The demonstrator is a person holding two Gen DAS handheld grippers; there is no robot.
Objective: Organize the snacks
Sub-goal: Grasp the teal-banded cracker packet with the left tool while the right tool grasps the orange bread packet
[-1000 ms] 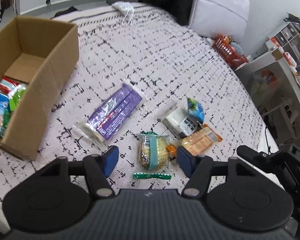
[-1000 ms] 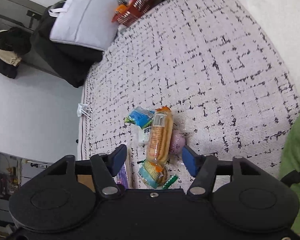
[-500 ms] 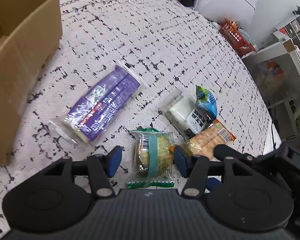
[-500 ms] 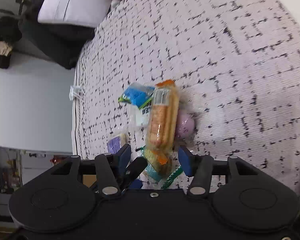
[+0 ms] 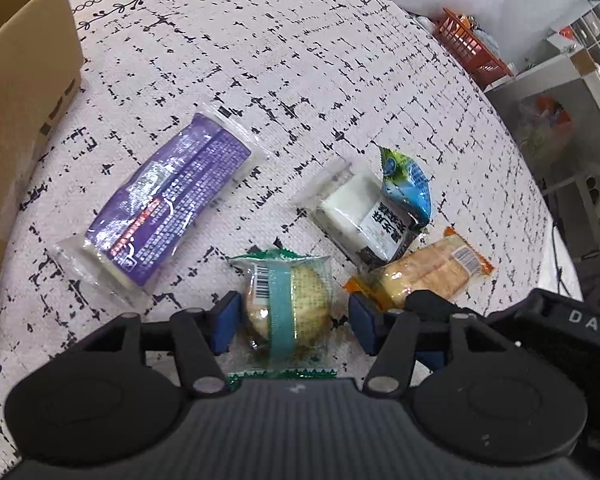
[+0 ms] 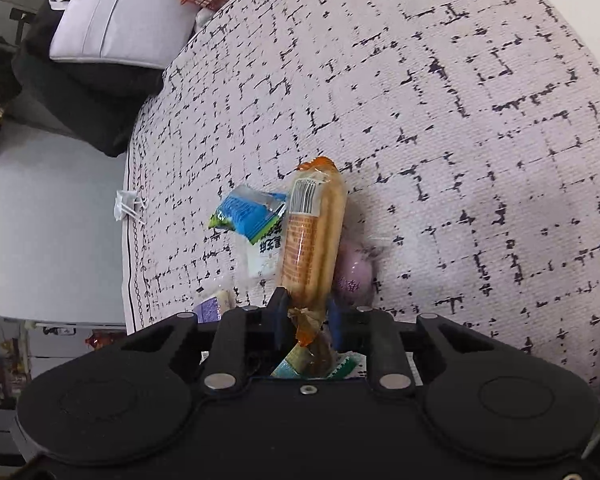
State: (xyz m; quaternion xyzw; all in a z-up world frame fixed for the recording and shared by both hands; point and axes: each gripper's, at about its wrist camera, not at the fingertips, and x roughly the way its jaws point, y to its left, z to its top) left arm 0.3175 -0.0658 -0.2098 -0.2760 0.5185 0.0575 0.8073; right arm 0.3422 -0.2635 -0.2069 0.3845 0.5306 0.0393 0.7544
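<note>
My left gripper (image 5: 292,322) is open, its blue pads on either side of a round cake in a clear green-banded wrapper (image 5: 288,304) on the patterned cloth (image 5: 300,80). My right gripper (image 6: 306,314) is shut on the near end of an orange-wrapped cracker pack (image 6: 312,240), which also shows in the left wrist view (image 5: 424,276). A purple snack pack (image 5: 168,208), a white black-labelled pack (image 5: 360,216) and a blue-green packet (image 5: 406,184) lie close by. A pink round sweet (image 6: 354,272) lies beside the cracker pack.
A cardboard box (image 5: 16,92) stands at the left edge of the cloth. An orange basket (image 5: 472,48) and a white cushion (image 6: 120,12) lie beyond the far edge. A shelf unit (image 5: 560,112) stands to the right.
My left gripper has come down around the green-banded cake. My right gripper has closed on the orange cracker pack's end.
</note>
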